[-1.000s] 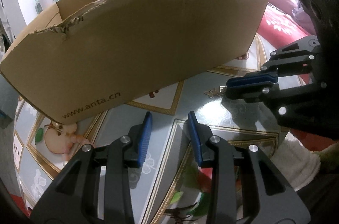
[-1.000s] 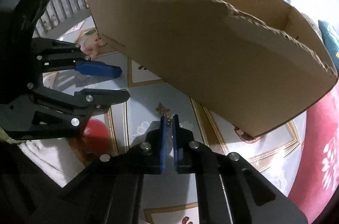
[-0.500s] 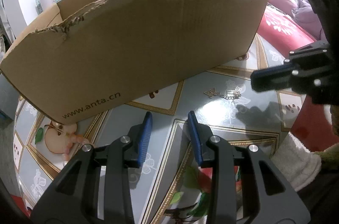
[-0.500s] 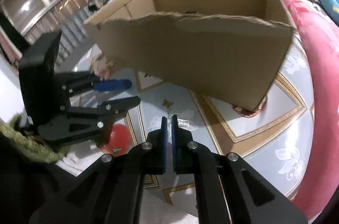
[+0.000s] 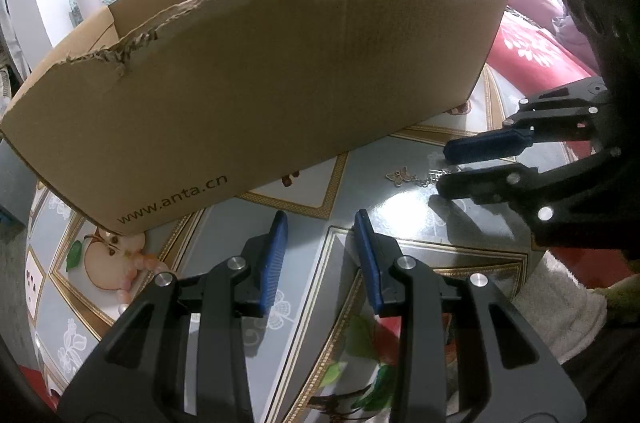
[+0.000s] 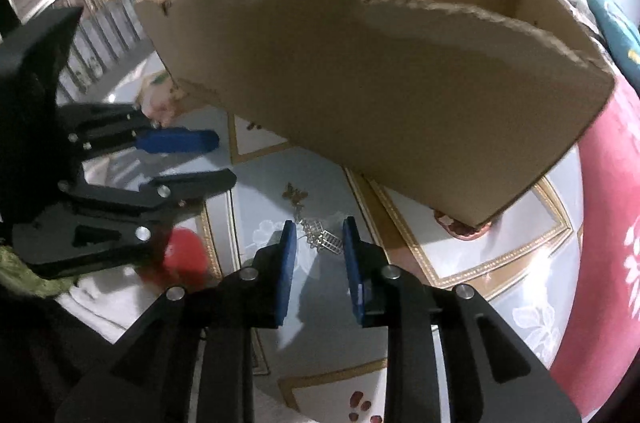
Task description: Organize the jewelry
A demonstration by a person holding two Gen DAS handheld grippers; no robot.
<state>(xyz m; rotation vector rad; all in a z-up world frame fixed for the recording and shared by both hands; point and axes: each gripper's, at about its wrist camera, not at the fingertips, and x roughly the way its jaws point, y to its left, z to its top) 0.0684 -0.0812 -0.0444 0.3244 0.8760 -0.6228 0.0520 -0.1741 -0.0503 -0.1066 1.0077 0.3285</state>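
Table (image 5: 472,223): glossy top under a patterned cover, pale blue-grey panels framed in gold bands, printed with fruit, leaves and white flowers.

Cardboard box (image 5: 256,95): large, open-topped, near wall torn ragged along its upper edge, "www.anta.cn" printed low on that wall. Stands on the table and serves as landmark.

Butterfly-charm chain (image 5: 416,178): small, silver-gold, lies flat on a blue panel just in front of the box's right-hand end, apart from the box; its other end carries a small grid-shaped pendant (image 6: 330,241).

Pink bead bracelet (image 5: 138,273): lies on the apple print in front of the box's left-hand end.
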